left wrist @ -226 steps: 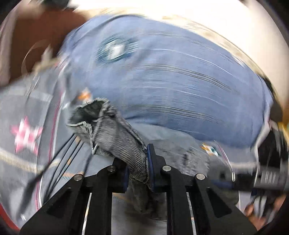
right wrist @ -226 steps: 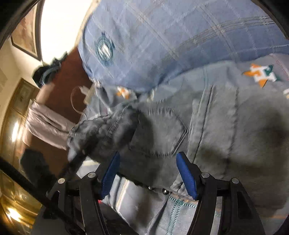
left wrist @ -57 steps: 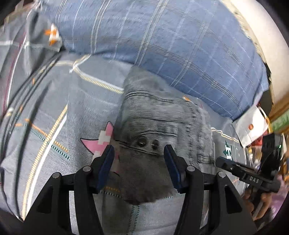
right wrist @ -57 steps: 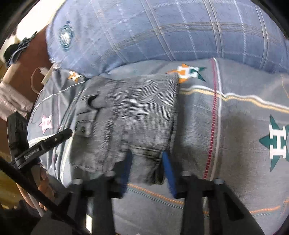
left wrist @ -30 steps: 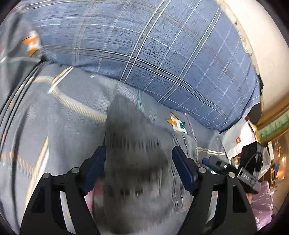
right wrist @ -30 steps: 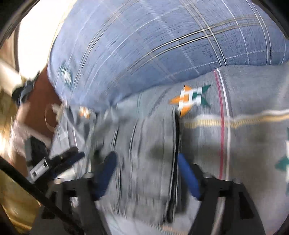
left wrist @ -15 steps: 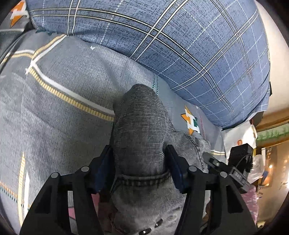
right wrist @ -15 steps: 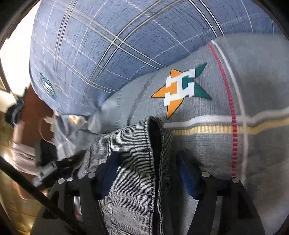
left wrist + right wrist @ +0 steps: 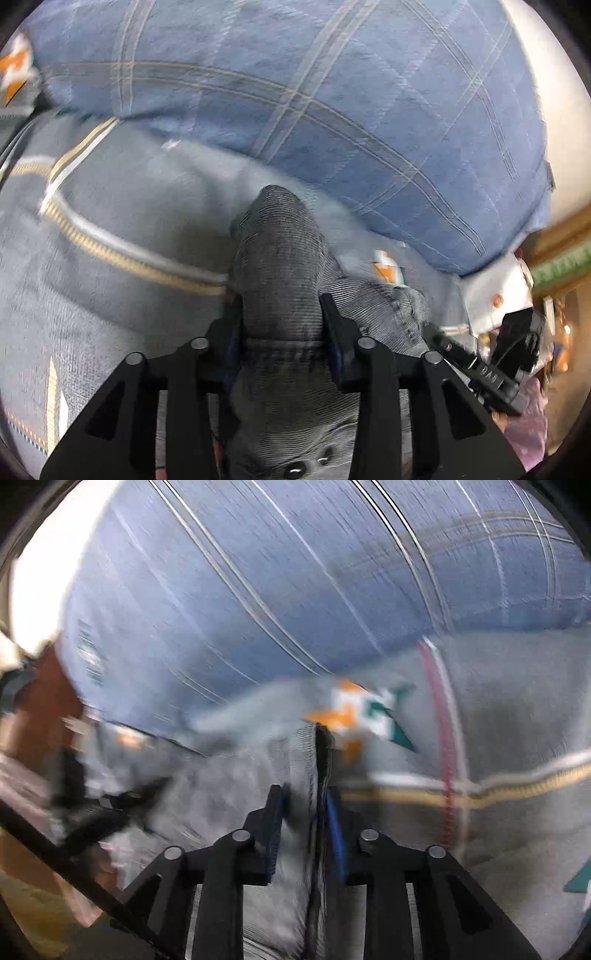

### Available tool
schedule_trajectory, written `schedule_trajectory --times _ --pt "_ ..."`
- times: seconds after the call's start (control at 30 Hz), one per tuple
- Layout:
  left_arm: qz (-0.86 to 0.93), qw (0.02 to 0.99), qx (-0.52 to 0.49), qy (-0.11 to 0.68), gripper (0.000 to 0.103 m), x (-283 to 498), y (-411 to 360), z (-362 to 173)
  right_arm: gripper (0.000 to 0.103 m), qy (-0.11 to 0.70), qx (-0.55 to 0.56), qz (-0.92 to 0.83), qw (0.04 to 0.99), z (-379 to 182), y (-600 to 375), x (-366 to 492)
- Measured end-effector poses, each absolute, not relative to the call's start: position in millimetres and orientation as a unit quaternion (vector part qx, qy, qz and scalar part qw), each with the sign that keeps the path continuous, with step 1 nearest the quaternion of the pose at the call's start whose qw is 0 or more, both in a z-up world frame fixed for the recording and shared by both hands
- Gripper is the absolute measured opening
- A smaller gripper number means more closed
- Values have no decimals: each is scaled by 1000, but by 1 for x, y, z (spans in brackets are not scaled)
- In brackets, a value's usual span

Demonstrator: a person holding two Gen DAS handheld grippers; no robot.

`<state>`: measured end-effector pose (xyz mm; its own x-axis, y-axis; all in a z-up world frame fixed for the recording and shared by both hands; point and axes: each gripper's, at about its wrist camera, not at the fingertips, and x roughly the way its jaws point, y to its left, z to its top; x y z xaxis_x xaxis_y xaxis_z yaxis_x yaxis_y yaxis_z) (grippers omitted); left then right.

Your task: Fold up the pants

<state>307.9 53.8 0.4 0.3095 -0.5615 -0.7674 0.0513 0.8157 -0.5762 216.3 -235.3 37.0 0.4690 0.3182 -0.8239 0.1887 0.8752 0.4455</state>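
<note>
Grey pants (image 9: 280, 266) lay on a grey patterned bedsheet (image 9: 122, 192), just near of a blue plaid pillow (image 9: 332, 92). The left gripper (image 9: 282, 325) had just closed on a bunched fold of the pants. The right gripper (image 9: 304, 812), also just closing, pinched the pants' folded edge (image 9: 314, 760), though this view was blurred.

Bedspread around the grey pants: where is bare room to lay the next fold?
Bare bedspread lies left of the pants in the left wrist view, bordered by the blue plaid pillow above. More lies right of them past the red stripe in the right view. Crowded: the left claw and right claw pinch the pants, close under the pillow.
</note>
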Motion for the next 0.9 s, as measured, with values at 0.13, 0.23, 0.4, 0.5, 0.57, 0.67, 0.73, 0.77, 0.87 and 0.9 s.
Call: schedule_trajectory --times 0.13,0.23,0.4,0.5,0.57,0.67,0.73,0.77,0.87,0.9 --pt "-194 766 -256 557 48 304 69 16 41 513 296 43 804 49 -244 207" --pt "-183 779 -258 541 62 286 78 40 59 499 276 49 820 76 -239 188" --pt "-184 786 -191 559 62 253 60 52 59 537 264 57 799 74 -222 168" --pt "-196 789 -176 555 62 225 61 55 54 563 263 31 783 59 -217 152" --pt "-178 802 -156 548 62 206 65 49 51 564 280 41 776 50 -217 141" --pt "-146 799 -141 566 61 190 69 26 39 576 273 45 769 36 -208 131" --pt "-144 790 -141 579 58 191 68 9 34 580 248 36 775 34 -203 130" --pt "-147 793 -143 574 57 193 68 9 31 580 243 36 777 35 -202 128" --pt "-149 801 -135 564 45 199 67 14 26 582 231 39 779 36 -200 127" --pt "-146 805 -123 562 45 200 63 14 26 586 231 40 776 32 -201 129"
